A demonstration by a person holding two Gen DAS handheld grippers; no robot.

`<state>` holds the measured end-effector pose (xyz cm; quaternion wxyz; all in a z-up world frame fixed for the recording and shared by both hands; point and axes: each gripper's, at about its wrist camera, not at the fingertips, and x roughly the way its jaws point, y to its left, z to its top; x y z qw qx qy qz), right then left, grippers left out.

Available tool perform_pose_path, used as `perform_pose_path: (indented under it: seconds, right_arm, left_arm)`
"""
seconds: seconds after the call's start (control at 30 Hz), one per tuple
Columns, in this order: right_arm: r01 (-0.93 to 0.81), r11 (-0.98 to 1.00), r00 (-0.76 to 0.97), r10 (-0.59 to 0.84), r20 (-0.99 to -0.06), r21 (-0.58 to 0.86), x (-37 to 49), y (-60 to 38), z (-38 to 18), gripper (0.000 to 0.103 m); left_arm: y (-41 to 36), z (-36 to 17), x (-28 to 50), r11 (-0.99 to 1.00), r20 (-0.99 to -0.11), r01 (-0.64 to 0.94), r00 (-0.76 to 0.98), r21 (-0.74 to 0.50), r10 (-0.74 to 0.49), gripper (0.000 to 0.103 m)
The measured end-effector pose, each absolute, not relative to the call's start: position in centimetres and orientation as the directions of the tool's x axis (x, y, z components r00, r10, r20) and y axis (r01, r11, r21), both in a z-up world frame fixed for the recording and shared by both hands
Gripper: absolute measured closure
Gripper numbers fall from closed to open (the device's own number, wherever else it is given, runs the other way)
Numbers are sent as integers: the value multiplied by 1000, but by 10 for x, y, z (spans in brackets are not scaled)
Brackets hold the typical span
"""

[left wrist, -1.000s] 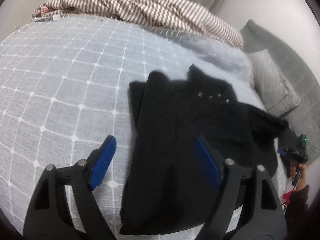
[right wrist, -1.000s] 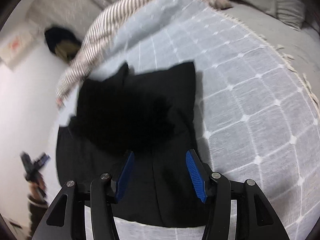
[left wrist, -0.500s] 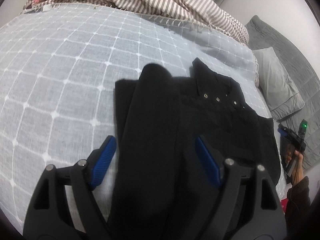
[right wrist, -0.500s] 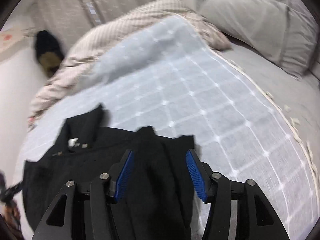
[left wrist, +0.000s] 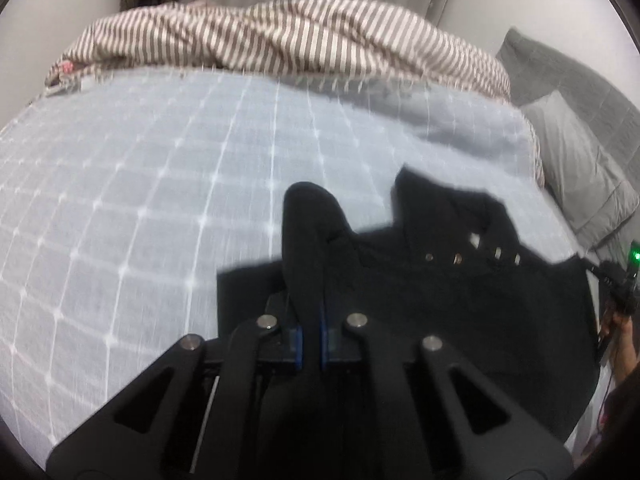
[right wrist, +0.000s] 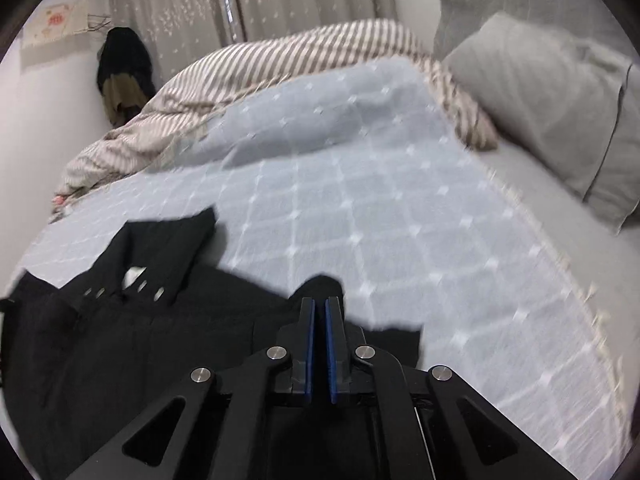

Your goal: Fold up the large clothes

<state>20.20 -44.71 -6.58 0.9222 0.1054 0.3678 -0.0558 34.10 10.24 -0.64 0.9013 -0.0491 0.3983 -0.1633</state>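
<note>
A black garment [left wrist: 460, 320] with a collar and a row of metal snaps lies on the pale blue checked bedspread [left wrist: 160, 200]. My left gripper [left wrist: 310, 320] is over the garment's left part. Its jaws are closing, all but together, and a raised fold of black cloth is pinched between the blue pads. In the right wrist view the same garment [right wrist: 140, 340] fills the lower left. There my right gripper [right wrist: 320, 304] is closing too, its pads nearly touching, with a bump of the garment's right edge caught at the tips.
A brown-and-white striped duvet [left wrist: 300, 36] is bunched along the far side of the bed. Grey pillows [right wrist: 540, 92] lie at the right. Dark clothes [right wrist: 124, 72] hang on the wall by the curtains. A hand [left wrist: 620, 356] shows at the right edge of the left wrist view.
Both grippers stood open over the garment and now have their pads together on black cloth. Both views have swung up toward the head of the bed, and a fold has risen at the left gripper.
</note>
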Motion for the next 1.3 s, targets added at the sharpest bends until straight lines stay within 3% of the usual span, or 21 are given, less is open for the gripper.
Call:
perform_pose_path:
  seconds: [0.17, 0.3, 0.37, 0.4, 0.43, 0.5, 0.6, 0.67, 0.7, 0.73, 0.8, 0.9, 1.1, 1.3]
  right_arm:
    - [299, 943, 775, -150, -615, 147, 223, -478, -47, 102]
    - [223, 933, 762, 14, -648, 283, 238, -500, -44, 99]
    - [194, 938, 731, 57, -680, 287, 236, -502, -48, 86]
    - [176, 938, 702, 94, -706, 300, 235, -505, -54, 68]
    - [164, 936, 678, 123, -725, 312, 233, -506, -59, 43]
    - [147, 934, 644, 160, -748, 325, 228, -508, -70, 29]
    - [93, 916, 643, 245, -726, 391, 220, -504, -81, 31]
    - [57, 910, 629, 286, -723, 410, 220, -492, -88, 58]
    - [44, 928, 607, 269, -748, 369, 223, -483, -89, 93]
    - [42, 955, 593, 213, -777, 294, 226, -473, -90, 96]
    - [36, 987, 610, 105, -785, 160, 228, -455, -82, 98]
    - [109, 993, 717, -51, -695, 39, 232, -452, -54, 99]
    - [241, 970, 783, -177, -597, 30, 279, -480, -26, 99]
    - [275, 956, 658, -266, -704, -104, 337, -471, -98, 97]
  left_arm:
    - [84, 18, 372, 932, -609, 274, 706, -237, -362, 96]
    - [63, 9, 394, 939, -628, 286, 699, -194, -342, 96]
    - [62, -1, 395, 941, -641, 286, 691, -182, -334, 96]
    - [63, -6, 394, 941, -648, 282, 685, -185, -333, 96]
    - [67, -13, 394, 942, -657, 272, 677, -197, -333, 96]
    - [73, -22, 392, 940, -664, 256, 666, -224, -339, 96]
    - [83, -32, 389, 936, -673, 229, 651, -267, -351, 96]
    - [85, -31, 388, 934, -675, 222, 647, -279, -355, 96]
    - [85, -29, 388, 936, -676, 222, 647, -274, -352, 96]
    - [84, -25, 389, 937, -677, 225, 648, -267, -349, 96]
    - [82, -13, 392, 938, -665, 229, 662, -258, -345, 96]
    - [81, 10, 400, 946, -620, 217, 715, -241, -322, 96]
    - [63, 28, 436, 957, -538, 199, 794, -210, -283, 96]
    - [40, -55, 477, 991, -712, 121, 690, -60, -128, 91]
